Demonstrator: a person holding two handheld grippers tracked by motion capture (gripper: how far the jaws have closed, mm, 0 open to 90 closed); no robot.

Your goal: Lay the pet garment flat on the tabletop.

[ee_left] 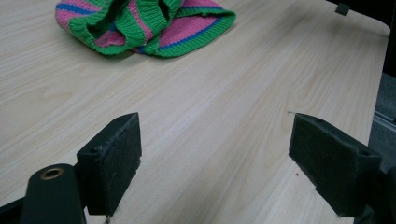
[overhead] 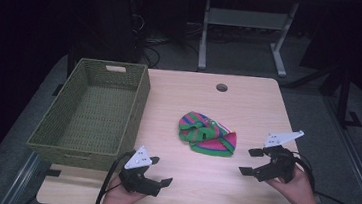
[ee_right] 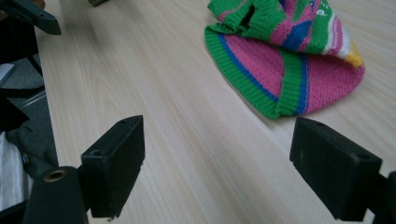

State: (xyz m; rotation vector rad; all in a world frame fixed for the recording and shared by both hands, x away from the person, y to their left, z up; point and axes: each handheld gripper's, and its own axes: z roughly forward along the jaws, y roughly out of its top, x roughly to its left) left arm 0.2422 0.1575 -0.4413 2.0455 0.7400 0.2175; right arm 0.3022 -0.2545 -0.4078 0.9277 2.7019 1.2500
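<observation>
Knitted garment [overhead: 207, 134] lies between both spread hand-held grippers.

Each black hand-held gripper [overhead: 160, 171] – grey three-cornered plate, trailing black cable – has two padded jaws.
</observation>
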